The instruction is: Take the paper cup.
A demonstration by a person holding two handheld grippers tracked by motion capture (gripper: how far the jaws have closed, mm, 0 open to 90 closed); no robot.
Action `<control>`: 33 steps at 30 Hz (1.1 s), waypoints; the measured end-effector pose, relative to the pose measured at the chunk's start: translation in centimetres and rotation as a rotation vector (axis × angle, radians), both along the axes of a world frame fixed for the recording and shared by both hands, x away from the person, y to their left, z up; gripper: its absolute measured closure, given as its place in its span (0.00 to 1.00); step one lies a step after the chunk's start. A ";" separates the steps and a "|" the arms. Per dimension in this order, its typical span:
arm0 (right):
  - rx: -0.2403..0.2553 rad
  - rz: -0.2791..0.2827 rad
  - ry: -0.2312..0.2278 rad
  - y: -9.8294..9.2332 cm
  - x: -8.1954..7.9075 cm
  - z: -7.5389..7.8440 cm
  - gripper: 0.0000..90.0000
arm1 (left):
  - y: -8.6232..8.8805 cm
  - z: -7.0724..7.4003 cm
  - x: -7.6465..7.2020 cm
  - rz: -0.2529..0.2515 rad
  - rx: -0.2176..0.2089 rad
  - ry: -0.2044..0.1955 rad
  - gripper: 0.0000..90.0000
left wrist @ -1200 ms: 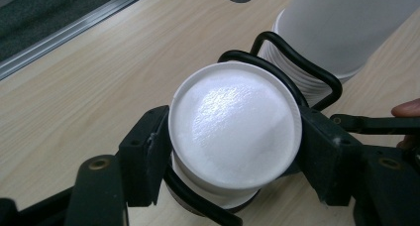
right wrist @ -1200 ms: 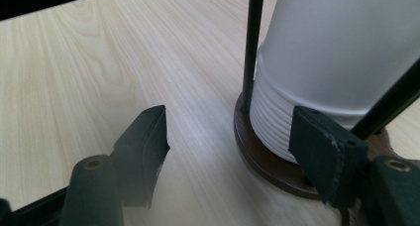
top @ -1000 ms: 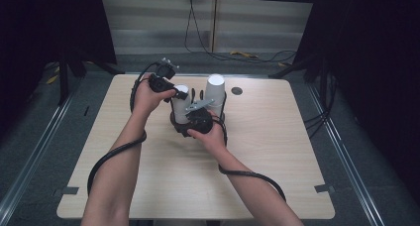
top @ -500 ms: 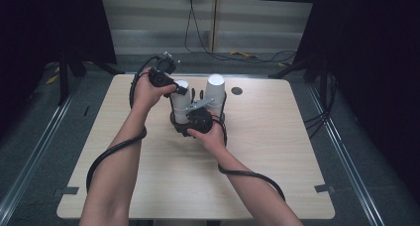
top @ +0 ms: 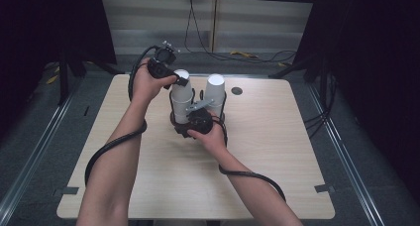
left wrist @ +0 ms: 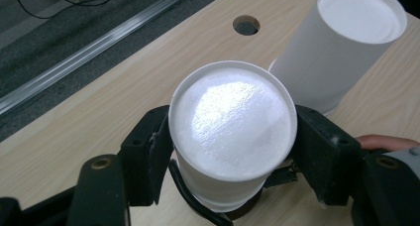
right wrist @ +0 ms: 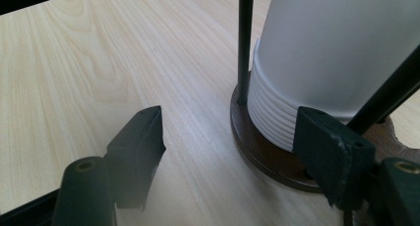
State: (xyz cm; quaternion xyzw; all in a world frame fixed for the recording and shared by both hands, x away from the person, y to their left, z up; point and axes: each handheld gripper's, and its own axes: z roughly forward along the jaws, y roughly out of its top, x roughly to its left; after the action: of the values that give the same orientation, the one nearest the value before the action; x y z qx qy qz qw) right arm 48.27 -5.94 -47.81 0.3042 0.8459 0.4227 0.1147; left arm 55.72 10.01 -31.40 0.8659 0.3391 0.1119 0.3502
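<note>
Standing upright, base up: cup [left wrist: 233, 132] clamped in left claw [left wrist: 233, 151].

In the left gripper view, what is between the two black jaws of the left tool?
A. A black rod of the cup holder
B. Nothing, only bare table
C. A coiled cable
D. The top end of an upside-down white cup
D: in the left gripper view the left tool has one jaw on each side of the white cup, whose closed end faces the camera.
</note>
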 end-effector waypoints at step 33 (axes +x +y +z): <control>0.016 0.053 -0.041 -2.2 -2.2 2.1 0.26 | 1.0 4.0 -4.4 -0.042 -0.013 -0.032 0.39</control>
State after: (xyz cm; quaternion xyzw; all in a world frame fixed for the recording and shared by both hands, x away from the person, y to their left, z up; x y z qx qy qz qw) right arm 46.07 -8.09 -45.74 0.2738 0.8478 0.4386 0.1184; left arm 51.36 11.05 -27.37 0.8685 0.3161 0.1161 0.3637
